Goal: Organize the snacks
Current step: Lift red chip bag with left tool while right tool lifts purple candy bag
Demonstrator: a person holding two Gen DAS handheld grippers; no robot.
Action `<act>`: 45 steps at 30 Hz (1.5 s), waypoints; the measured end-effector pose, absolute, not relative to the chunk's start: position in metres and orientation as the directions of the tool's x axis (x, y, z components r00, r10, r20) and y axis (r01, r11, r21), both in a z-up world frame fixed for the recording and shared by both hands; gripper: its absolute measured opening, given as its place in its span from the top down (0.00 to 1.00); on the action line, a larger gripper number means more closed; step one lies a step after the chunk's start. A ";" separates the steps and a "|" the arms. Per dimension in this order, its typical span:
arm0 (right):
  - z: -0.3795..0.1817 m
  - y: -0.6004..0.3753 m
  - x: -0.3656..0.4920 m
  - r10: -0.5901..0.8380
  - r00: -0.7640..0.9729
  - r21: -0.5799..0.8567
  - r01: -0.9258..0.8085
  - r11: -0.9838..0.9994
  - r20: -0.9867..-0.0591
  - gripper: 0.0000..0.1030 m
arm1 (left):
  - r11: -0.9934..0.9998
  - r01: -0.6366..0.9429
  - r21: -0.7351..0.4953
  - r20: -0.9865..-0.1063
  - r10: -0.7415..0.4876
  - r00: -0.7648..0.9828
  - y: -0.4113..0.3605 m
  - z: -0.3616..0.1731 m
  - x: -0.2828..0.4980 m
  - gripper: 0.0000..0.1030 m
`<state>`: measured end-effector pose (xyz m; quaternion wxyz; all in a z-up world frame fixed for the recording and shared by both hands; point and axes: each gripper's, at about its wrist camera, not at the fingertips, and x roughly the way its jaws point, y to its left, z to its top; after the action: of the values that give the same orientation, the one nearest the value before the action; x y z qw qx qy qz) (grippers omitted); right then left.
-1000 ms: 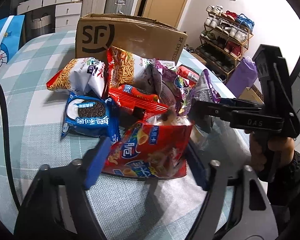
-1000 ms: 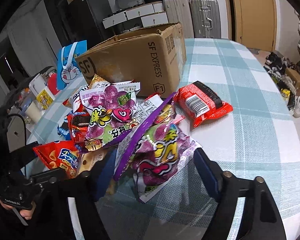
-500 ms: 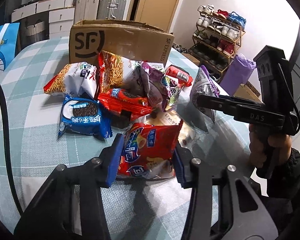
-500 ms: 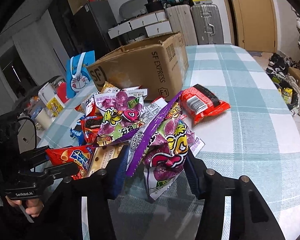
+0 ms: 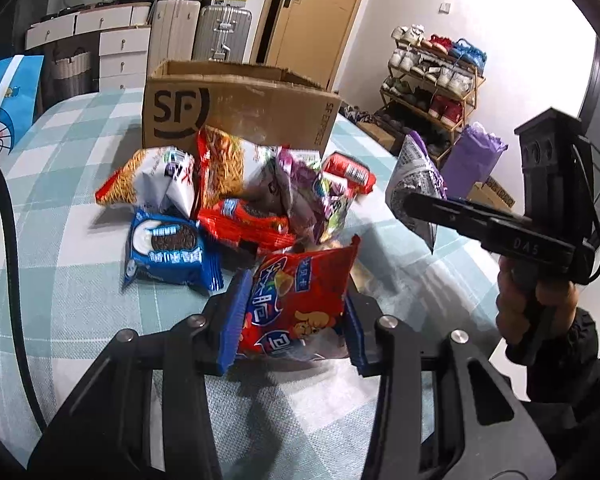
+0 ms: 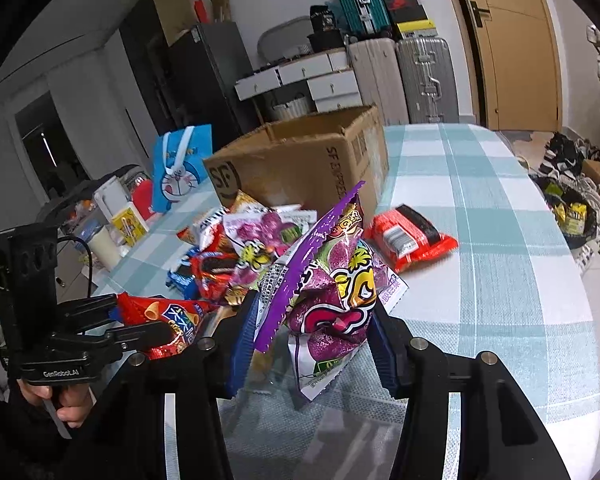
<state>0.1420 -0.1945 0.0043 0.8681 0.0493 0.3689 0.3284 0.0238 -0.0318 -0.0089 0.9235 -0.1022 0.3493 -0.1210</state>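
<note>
My left gripper (image 5: pixel 296 312) holds a red chip bag (image 5: pixel 300 292) upright just above the checked tablecloth (image 5: pixel 60 208); its jaws are still closing, and both blue pads press the bag's sides. My right gripper (image 6: pixel 314 332) is shut on a purple candy bag (image 6: pixel 340 280), lifted off the table. Behind them lies a pile of snacks: a blue cookie pack (image 5: pixel 164 248), a red pack (image 5: pixel 244 224) and a noodle snack bag (image 5: pixel 148 176). An open cardboard box (image 5: pixel 236 108) stands behind the pile. A red-and-black pack (image 6: pixel 408 236) lies apart beside the box.
A blue cartoon gift bag (image 5: pixel 4 104) stands at the table's far left edge. Jars and bottles (image 6: pixel 116 224) crowd that side. Past the right edge are a shoe rack (image 5: pixel 432 76) and a purple bag (image 5: pixel 476 156) on the floor. Suitcases (image 5: pixel 220 32) line the back wall.
Both grippers went from open around their bags to closed on them. Each has since risen a little, with the red bag and the purple bag lifted off the cloth.
</note>
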 end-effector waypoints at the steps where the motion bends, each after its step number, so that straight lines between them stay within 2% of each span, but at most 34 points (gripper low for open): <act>1: 0.007 -0.195 0.141 0.612 0.516 0.329 -0.538 0.776 -0.600 0.50 | 0.949 0.150 -0.278 -0.611 -0.295 0.734 -0.030 -0.007 0.023 0.62; 4: 0.013 -0.195 0.139 0.622 0.527 0.329 -0.547 0.770 -0.579 0.50 | 0.950 0.144 -0.277 -0.593 -0.287 0.753 -0.026 0.000 0.020 0.68; 6: 0.016 -0.194 0.138 0.630 0.526 0.333 -0.553 0.764 -0.572 0.50 | 0.950 0.144 -0.278 -0.592 -0.287 0.753 -0.023 0.004 0.021 0.81; 7: 0.017 -0.194 0.138 0.630 0.529 0.331 -0.554 0.764 -0.569 0.50 | 0.950 0.146 -0.274 -0.598 -0.288 0.748 -0.023 0.004 0.022 0.83; 13: 0.016 -0.191 0.138 0.634 0.517 0.333 -0.561 0.758 -0.574 0.50 | 0.956 0.138 -0.259 -0.642 -0.277 0.715 -0.029 -0.009 0.020 0.82; 15: 0.015 -0.191 0.136 0.635 0.515 0.330 -0.564 0.757 -0.576 0.50 | 0.961 0.133 -0.244 -0.656 -0.264 0.707 -0.029 -0.014 0.016 0.66; 16: 0.014 -0.192 0.136 0.638 0.513 0.333 -0.565 0.755 -0.575 0.50 | 0.966 0.120 -0.231 -0.666 -0.247 0.704 -0.028 -0.017 0.015 0.61; 18: 0.014 -0.192 0.135 0.639 0.512 0.334 -0.566 0.754 -0.575 0.50 | 0.968 0.109 -0.226 -0.677 -0.237 0.696 -0.026 -0.023 0.015 0.41; 20: 0.013 -0.192 0.135 0.641 0.511 0.337 -0.566 0.752 -0.573 0.50 | 0.971 0.081 -0.223 -0.703 -0.218 0.677 -0.023 -0.031 0.020 0.29; 24: 0.012 -0.191 0.135 0.643 0.508 0.341 -0.565 0.751 -0.573 0.50 | 0.971 0.070 -0.230 -0.732 -0.220 0.645 -0.021 -0.043 0.029 0.27; 25: 0.011 -0.191 0.135 0.643 0.508 0.342 -0.565 0.751 -0.573 0.50 | 0.973 0.074 -0.221 -0.735 -0.216 0.643 -0.022 -0.044 0.029 0.27; 27: 0.011 -0.191 0.135 0.645 0.509 0.344 -0.565 0.750 -0.570 0.50 | 0.971 0.082 -0.223 -0.729 -0.223 0.647 -0.023 -0.044 0.028 0.38; 29: 0.011 -0.192 0.135 0.645 0.513 0.347 -0.561 0.751 -0.567 0.50 | 0.972 0.098 -0.213 -0.723 -0.224 0.653 -0.025 -0.043 0.026 0.41; 32: 0.011 -0.193 0.134 0.645 0.516 0.351 -0.557 0.752 -0.563 0.50 | 0.969 0.133 -0.209 -0.699 -0.244 0.673 -0.031 -0.037 0.020 0.58; 45: 0.017 -0.192 0.133 0.655 0.521 0.349 -0.569 0.744 -0.547 0.50 | 0.961 0.135 -0.241 -0.617 -0.259 0.743 -0.024 -0.007 0.007 0.61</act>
<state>0.1328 -0.1916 0.0167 0.8697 0.0631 0.3403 0.3520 0.0071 -0.0242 -0.0073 0.9291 -0.0905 0.3424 -0.1060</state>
